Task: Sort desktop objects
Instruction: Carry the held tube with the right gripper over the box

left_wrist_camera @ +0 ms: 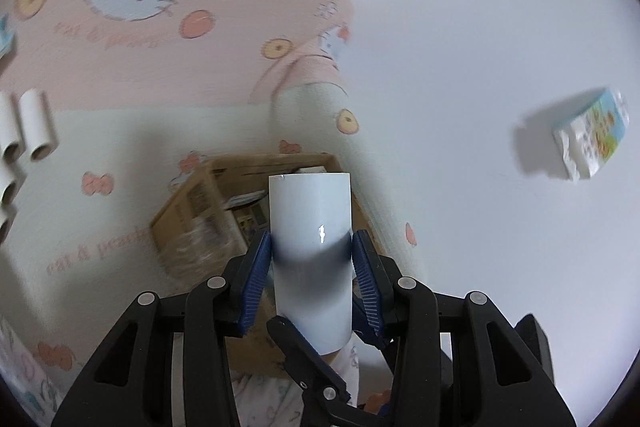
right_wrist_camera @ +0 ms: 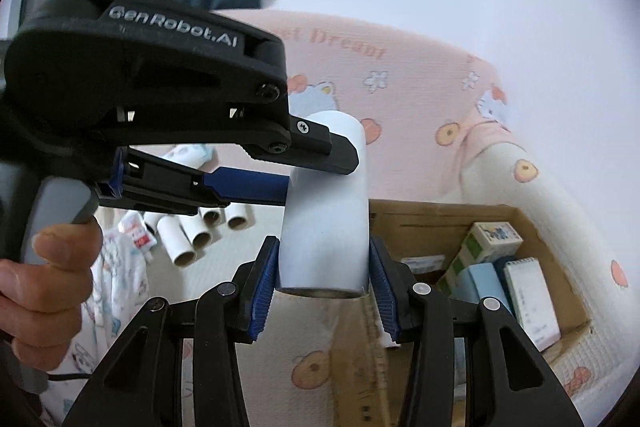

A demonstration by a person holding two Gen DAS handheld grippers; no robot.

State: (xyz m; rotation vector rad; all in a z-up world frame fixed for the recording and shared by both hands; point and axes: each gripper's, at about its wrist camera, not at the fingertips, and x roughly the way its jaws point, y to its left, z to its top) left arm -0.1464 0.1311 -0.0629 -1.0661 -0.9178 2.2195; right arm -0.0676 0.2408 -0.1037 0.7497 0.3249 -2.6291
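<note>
Here, both claws pinch one glossy white paper roll with a brown cardboard core point(right_wrist_camera: 324, 227), held above the open cardboard box point(right_wrist_camera: 532, 223).

I judge it light, smooth and crushable, so I take its mid-wall gently: my left gripper point(left_wrist_camera: 312, 255) clamps one end, my right gripper point(right_wrist_camera: 322, 267) the near end; spare rolls point(right_wrist_camera: 200, 231) lie far left.

Both fisheye views are bright and evenly lit, with dark vignetted corners and bent edges. Motion blur smears the patterned cloth point(left_wrist_camera: 168, 67) and cardboard box point(left_wrist_camera: 192, 219); a small glare spot marks the white roll point(left_wrist_camera: 310, 227).
</note>
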